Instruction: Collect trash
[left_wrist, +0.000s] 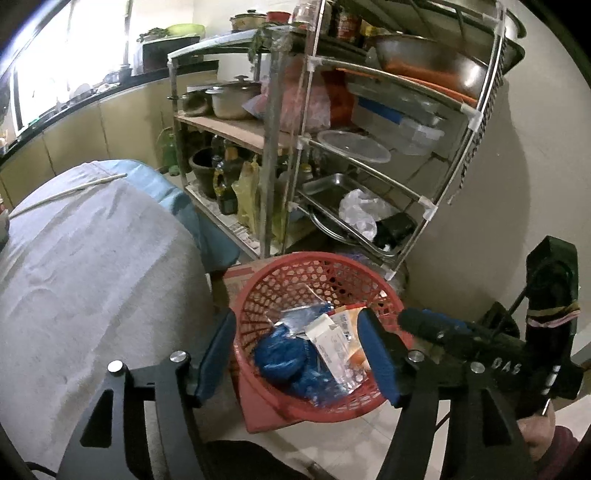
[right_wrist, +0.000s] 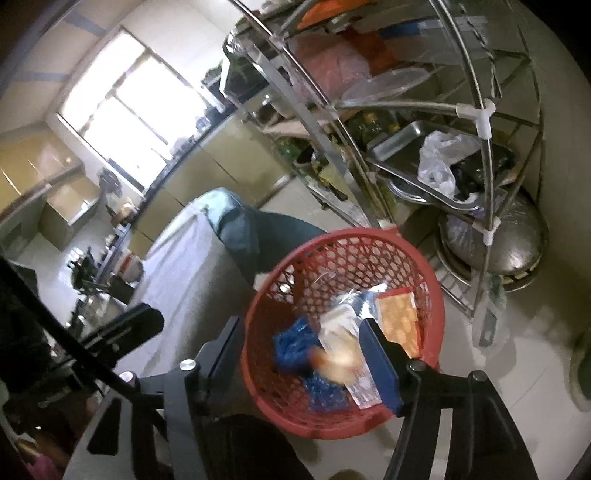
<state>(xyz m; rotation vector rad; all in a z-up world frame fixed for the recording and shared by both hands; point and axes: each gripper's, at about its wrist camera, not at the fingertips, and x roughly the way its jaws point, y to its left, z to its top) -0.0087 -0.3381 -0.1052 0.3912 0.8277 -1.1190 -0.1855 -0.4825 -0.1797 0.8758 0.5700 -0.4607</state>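
A red mesh basket (left_wrist: 317, 267) stands on the floor beside the table. It holds a crumpled blue plastic bag (left_wrist: 284, 356), a white carton (left_wrist: 328, 338) and an orange packet (right_wrist: 399, 317). My left gripper (left_wrist: 295, 325) hangs open over the basket with nothing between its blue pads. The right gripper (right_wrist: 299, 332) is also open above the basket (right_wrist: 343, 236). A blurred orange-tan scrap (right_wrist: 332, 360) shows below its fingers, inside the basket and apart from the pads. In the left wrist view the right gripper (left_wrist: 410, 321) reaches in from the right over the rim.
A table under a grey cloth (left_wrist: 92, 258) stands left of the basket. A steel rack (left_wrist: 369, 177) full of pots, trays and bags stands close behind it. A red box (left_wrist: 258, 410) lies under the basket. A domed steel lid (right_wrist: 517, 240) sits by the wall.
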